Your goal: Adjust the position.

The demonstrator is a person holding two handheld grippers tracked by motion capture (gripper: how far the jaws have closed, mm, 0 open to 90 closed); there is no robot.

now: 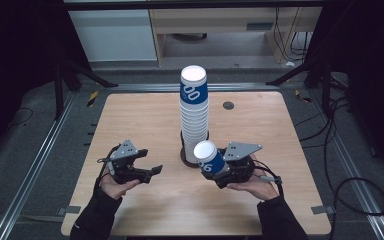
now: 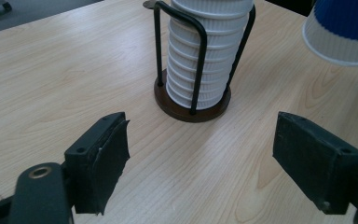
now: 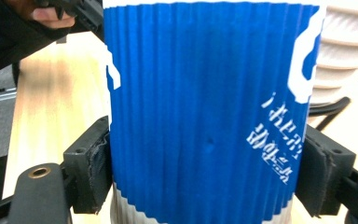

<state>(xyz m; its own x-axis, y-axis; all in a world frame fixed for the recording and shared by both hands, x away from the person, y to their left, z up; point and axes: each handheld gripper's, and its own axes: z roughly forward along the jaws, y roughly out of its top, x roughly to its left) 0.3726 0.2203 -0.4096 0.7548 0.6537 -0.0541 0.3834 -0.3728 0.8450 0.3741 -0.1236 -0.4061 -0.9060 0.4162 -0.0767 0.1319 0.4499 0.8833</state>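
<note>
The blue cup (image 3: pixel 205 112) is clamped between the right gripper (image 1: pixel 228 169) jaws, its base cut off in the right gripper view. The left gripper (image 1: pixel 140 169) jaws gape empty over the counter (image 1: pixel 145 120), near the cup stack (image 1: pixel 194 112).

Left tool (image 2: pixel 200 154) jaws wide apart; cup stack (image 2: pixel 205 51) in wire holder (image 2: pixel 193 105) ahead

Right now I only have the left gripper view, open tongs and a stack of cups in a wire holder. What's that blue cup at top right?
Observer: The right tongs hold that cup by its sides, just right of the stack.
Operator: Is it upright?
Observer: No, the high view shows it tilted, its closed white end up and toward the stack.
Operator: How tall is the stack?
Observer: It rises well above the holder, and its top cup is blue too.
</note>
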